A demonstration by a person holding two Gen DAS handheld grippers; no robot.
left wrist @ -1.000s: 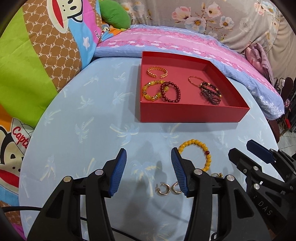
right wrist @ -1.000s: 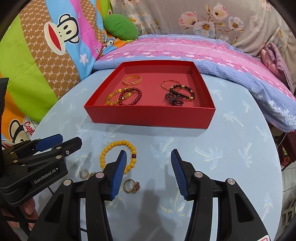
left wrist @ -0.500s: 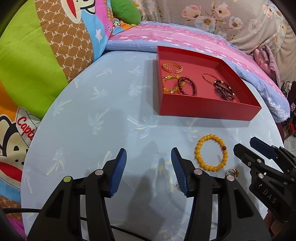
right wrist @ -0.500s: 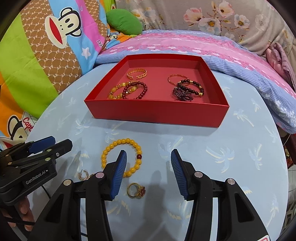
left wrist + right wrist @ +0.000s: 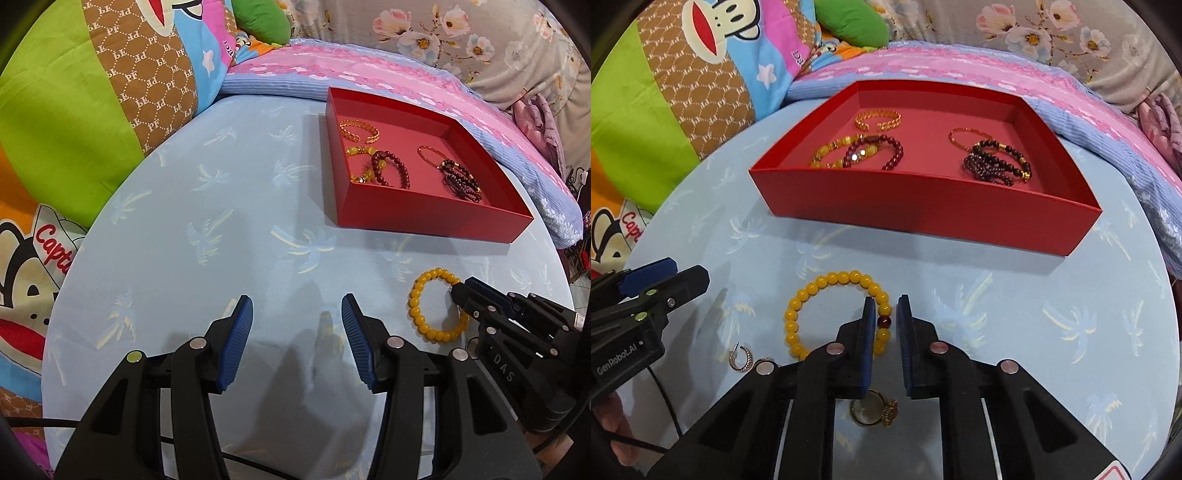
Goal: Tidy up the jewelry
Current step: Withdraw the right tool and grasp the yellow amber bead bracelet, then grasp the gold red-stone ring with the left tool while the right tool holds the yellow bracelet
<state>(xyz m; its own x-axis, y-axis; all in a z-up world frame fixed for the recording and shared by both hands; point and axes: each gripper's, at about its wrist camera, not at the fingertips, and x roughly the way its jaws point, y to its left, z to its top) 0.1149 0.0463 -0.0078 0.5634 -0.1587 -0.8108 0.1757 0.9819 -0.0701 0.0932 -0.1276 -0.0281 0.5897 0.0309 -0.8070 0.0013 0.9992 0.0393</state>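
A yellow bead bracelet point(image 5: 812, 291) point(image 5: 417, 291) with one dark red bead lies on the light blue table. My right gripper point(image 5: 886, 306) has its jaws nearly closed around the bracelet's right side at the red bead; it also shows in the left wrist view point(image 5: 461, 290). My left gripper point(image 5: 297, 306) is open and empty over bare table to the left. A red tray point(image 5: 923, 206) point(image 5: 424, 221) behind holds several bracelets. A gold ring point(image 5: 875, 410) and hoop earrings point(image 5: 740, 360) lie near the right gripper.
Colourful pillows point(image 5: 74, 110) and a pink and blue bedspread point(image 5: 960, 66) border the round table's far and left sides. The table edge point(image 5: 1160, 295) curves close on the right.
My right gripper has moved forward and closed its jaws around the yellow bracelet. My left gripper has drifted left, away from the earrings, and stays open.
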